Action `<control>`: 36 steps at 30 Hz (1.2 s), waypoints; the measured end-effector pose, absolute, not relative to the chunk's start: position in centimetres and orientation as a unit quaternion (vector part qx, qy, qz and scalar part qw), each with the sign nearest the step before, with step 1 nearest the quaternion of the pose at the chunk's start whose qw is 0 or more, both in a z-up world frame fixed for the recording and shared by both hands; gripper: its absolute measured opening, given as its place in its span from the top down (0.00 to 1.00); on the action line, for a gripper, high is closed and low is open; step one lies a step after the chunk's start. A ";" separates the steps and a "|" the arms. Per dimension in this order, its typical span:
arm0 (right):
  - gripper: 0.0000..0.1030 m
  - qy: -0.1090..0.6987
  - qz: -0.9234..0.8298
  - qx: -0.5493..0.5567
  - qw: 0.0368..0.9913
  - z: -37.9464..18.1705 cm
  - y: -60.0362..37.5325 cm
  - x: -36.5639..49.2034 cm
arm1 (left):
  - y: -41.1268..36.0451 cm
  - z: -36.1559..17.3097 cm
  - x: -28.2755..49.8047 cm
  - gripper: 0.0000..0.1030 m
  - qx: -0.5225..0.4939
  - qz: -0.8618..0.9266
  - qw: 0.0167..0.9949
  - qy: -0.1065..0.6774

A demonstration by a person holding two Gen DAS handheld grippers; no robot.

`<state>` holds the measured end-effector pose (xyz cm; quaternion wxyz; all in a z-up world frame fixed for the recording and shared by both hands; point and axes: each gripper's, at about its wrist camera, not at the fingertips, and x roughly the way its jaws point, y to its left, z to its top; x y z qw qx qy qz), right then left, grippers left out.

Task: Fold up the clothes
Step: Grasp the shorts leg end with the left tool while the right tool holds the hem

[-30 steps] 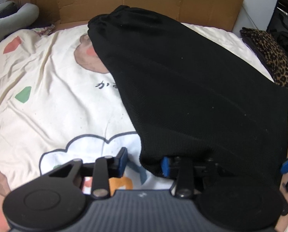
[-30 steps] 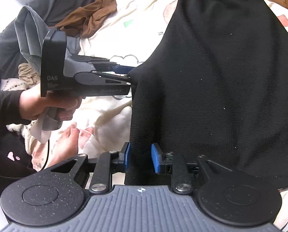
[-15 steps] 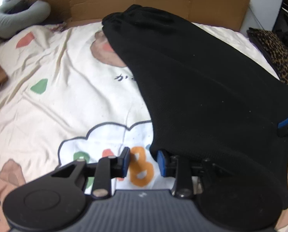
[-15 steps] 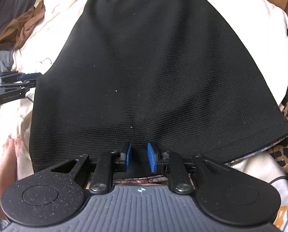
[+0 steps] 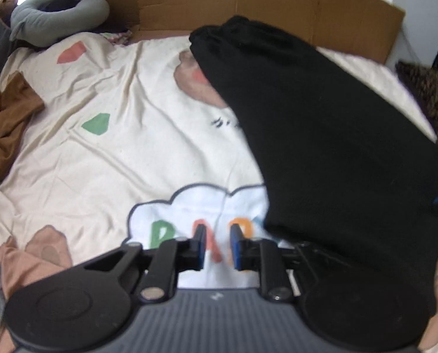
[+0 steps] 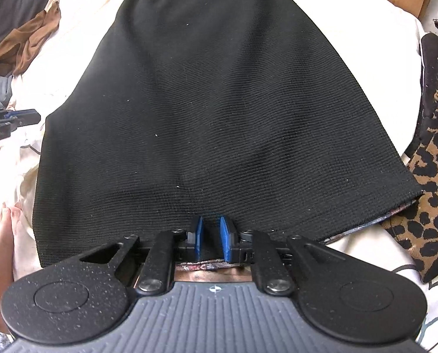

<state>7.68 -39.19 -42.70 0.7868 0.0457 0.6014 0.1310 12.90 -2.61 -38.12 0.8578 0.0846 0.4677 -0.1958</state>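
Black skirt point(image 6: 219, 103) lies flat; both grippers gape empty, leopard fabric point(image 6: 433, 158) only rightward

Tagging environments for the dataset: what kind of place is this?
Most likely a bedroom at home: a black garment lies spread on a bed with a cartoon-print sheet, a grey neck pillow sits at its far end, and more clothes lie around, brown and leopard-print.

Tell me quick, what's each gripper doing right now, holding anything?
Left gripper: open, empty, beside the black skirt.
Right gripper: open at the skirt's hem, not clamped on it.
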 end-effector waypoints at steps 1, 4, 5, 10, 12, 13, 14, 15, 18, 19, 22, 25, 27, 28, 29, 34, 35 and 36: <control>0.83 0.601 0.131 0.046 0.787 -42.7 -39.2 7.6 | -3.0 -38.0 13.0 0.76 0.077 -0.203 0.858 0.465; 0.82 0.601 0.130 0.048 0.787 -42.7 -39.2 7.5 | -4.3 -37.6 13.1 0.75 0.057 -0.232 0.857 0.457; 0.82 0.601 0.129 0.048 0.787 -42.8 -39.2 7.5 | -4.9 -37.4 13.0 0.75 0.051 -0.246 0.854 0.456; 0.82 0.599 0.126 0.053 0.789 -42.7 -38.9 7.6 | -7.8 -37.3 11.7 0.77 0.037 -0.319 0.825 0.466; 0.82 0.598 0.125 0.056 0.790 -42.7 -38.9 7.5 | -8.8 -37.7 11.1 0.77 0.038 -0.345 0.811 0.472; 0.82 0.597 0.125 0.056 0.791 -42.7 -39.0 7.4 | -9.4 -37.9 10.7 0.77 0.044 -0.357 0.804 0.474; 0.82 0.596 0.125 0.056 0.791 -42.7 -39.1 7.3 | -9.8 -38.2 10.2 0.77 0.051 -0.365 0.800 0.474; 0.82 0.595 0.124 0.057 0.792 -42.7 -39.1 7.3 | -10.2 -38.5 9.8 0.77 0.054 -0.372 0.794 0.478; 0.82 0.593 0.124 0.057 0.794 -42.6 -39.3 7.0 | -10.8 -39.7 8.8 0.77 0.056 -0.381 0.773 0.505; 0.82 0.592 0.124 0.058 0.794 -42.6 -39.4 7.0 | -10.9 -40.0 8.4 0.77 0.060 -0.383 0.767 0.511; 0.82 0.590 0.124 0.058 0.796 -42.6 -39.6 6.7 | -11.1 -40.4 7.4 0.77 0.072 -0.399 0.745 0.530; 0.82 0.587 0.124 0.060 0.798 -42.6 -39.8 6.5 | -10.9 -40.5 6.7 0.77 0.067 -0.409 0.723 0.553; 0.82 0.586 0.124 0.063 0.798 -42.6 -39.9 6.3 | -10.8 -40.6 6.3 0.77 0.070 -0.414 0.711 0.564; 0.82 0.586 0.124 0.064 0.798 -42.6 -39.9 6.2 | -10.7 -40.7 6.1 0.77 0.069 -0.415 0.707 0.569; 0.82 0.585 0.124 0.064 0.799 -42.6 -39.9 6.2 | -10.5 -40.8 6.0 0.77 0.064 -0.414 0.702 0.575; 0.82 0.585 0.123 0.066 0.799 -42.7 -39.8 6.0 | -9.6 -41.0 6.0 0.72 0.033 -0.407 0.692 0.595; 0.82 0.585 0.123 0.066 0.799 -42.7 -39.8 5.9 | -9.3 -41.1 6.2 0.68 0.020 -0.404 0.690 0.600; 0.82 0.584 0.123 0.066 0.799 -42.7 -39.8 5.9 | -9.1 -41.3 6.4 0.66 0.004 -0.400 0.688 0.605</control>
